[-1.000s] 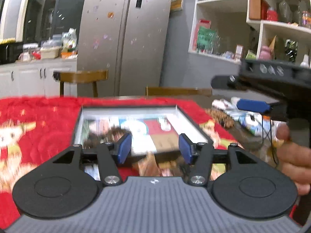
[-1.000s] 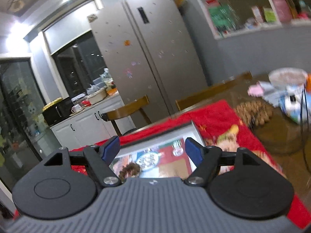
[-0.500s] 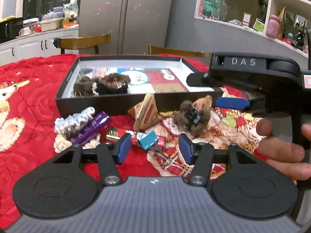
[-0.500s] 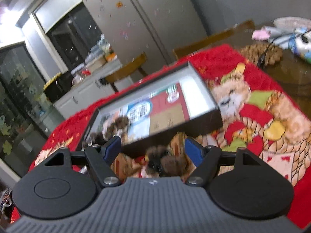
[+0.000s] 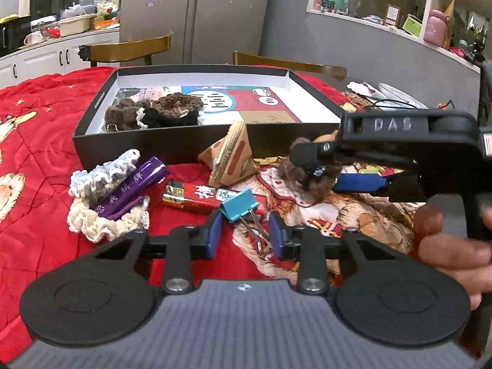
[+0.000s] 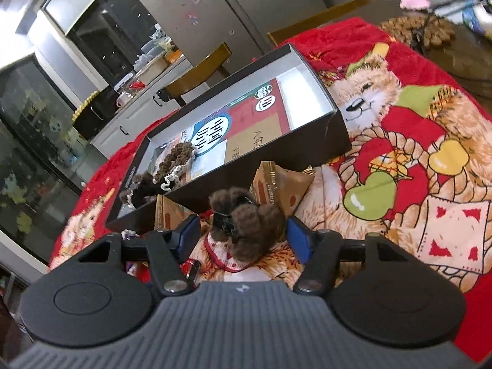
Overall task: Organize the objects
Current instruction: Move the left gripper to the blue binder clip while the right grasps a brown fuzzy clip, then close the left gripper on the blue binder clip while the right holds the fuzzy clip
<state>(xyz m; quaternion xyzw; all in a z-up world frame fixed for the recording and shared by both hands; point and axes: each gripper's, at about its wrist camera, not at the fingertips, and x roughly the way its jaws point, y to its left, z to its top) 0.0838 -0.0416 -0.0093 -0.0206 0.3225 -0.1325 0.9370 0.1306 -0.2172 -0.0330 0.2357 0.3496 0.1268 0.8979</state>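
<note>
A black open box [image 5: 129,141] sits on the red tablecloth and holds dark knitted scrunchies [image 5: 153,112]. In front of it lie a teal binder clip [image 5: 240,204], a red lighter [image 5: 196,198], a purple bar [image 5: 132,189] on pale scrunchies [image 5: 101,221], a tan wrapped snack [image 5: 230,156] and a brown fluffy hair clip [image 6: 246,221]. My left gripper [image 5: 244,235] is open with the binder clip's wire handles between its fingers. My right gripper [image 6: 243,235] is open around the fluffy hair clip, which rests on the cloth; the same clip shows in the left wrist view [image 5: 310,175].
The box [image 6: 276,166] stands just beyond the hair clip, with snack packets [image 6: 276,184] against its wall. Wooden chairs [image 5: 126,50] stand behind the table. A woven mat [image 6: 415,30] and clutter lie at the table's far right. Shelves [image 5: 430,15] line the wall.
Both grippers have come down and forward from a high view of the room to the items in front of the box. The left now straddles the binder clip, the right the hair clip.
</note>
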